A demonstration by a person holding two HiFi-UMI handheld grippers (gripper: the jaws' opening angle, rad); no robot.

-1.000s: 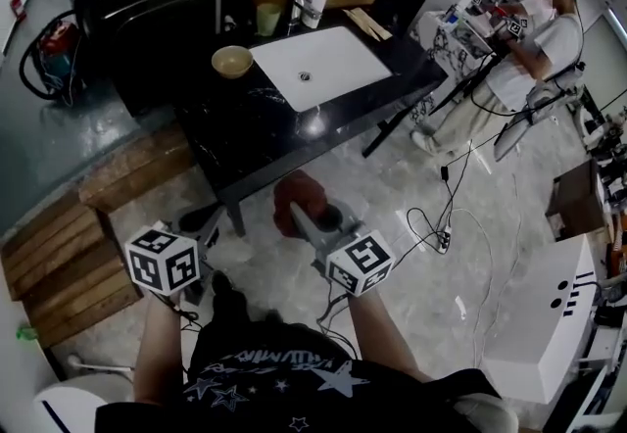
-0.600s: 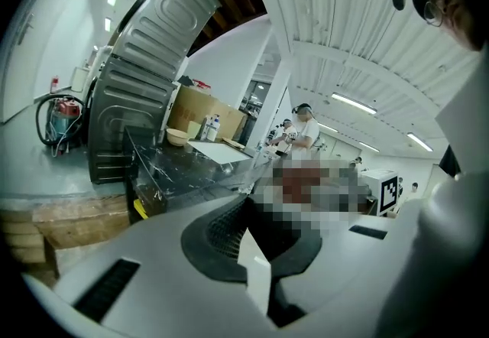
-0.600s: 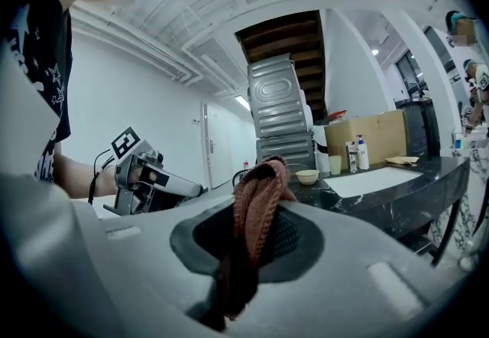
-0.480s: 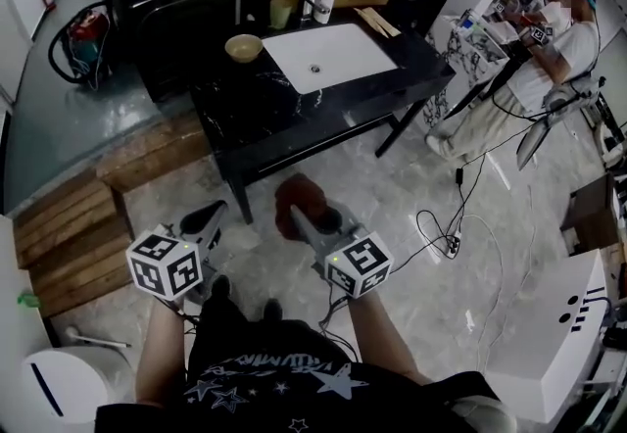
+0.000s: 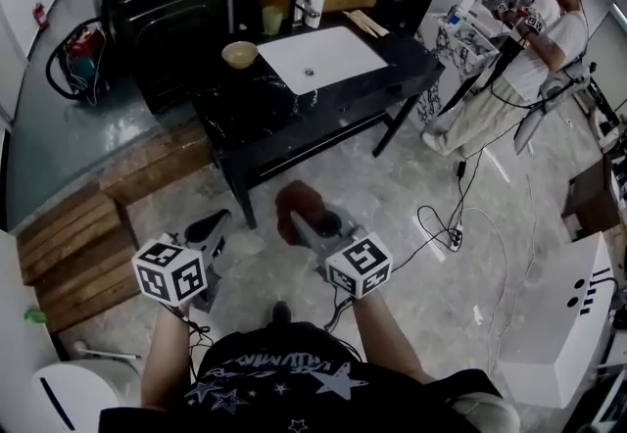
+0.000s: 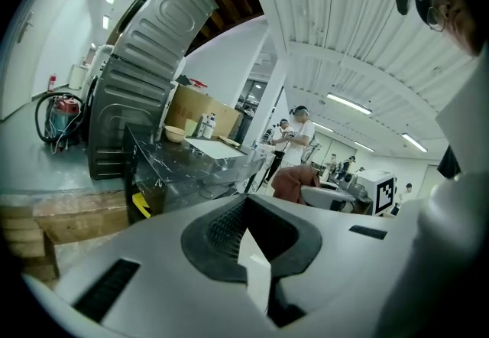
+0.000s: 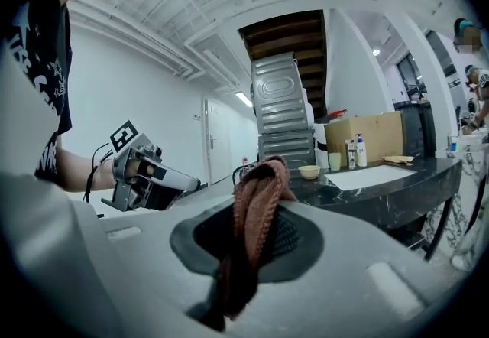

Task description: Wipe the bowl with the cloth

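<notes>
Cloth [image 7: 258,206] clamped in right gripper [image 5: 302,217], short of table [image 5: 257,120].
Bowl [image 5: 239,54] on table, well apart; left gripper [image 5: 216,223] clenched empty.

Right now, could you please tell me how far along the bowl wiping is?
Done: the right gripper is shut on the reddish-brown knitted cloth. In hand: both grippers hang over the floor, apart from the black marble table. Left: the small beige bowl on it is untouched; the left gripper is shut, empty.

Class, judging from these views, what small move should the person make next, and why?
Probably step closer to the black table: the right gripper already clamps the cloth, but the bowl sits on the tabletop, well out of reach.
</notes>
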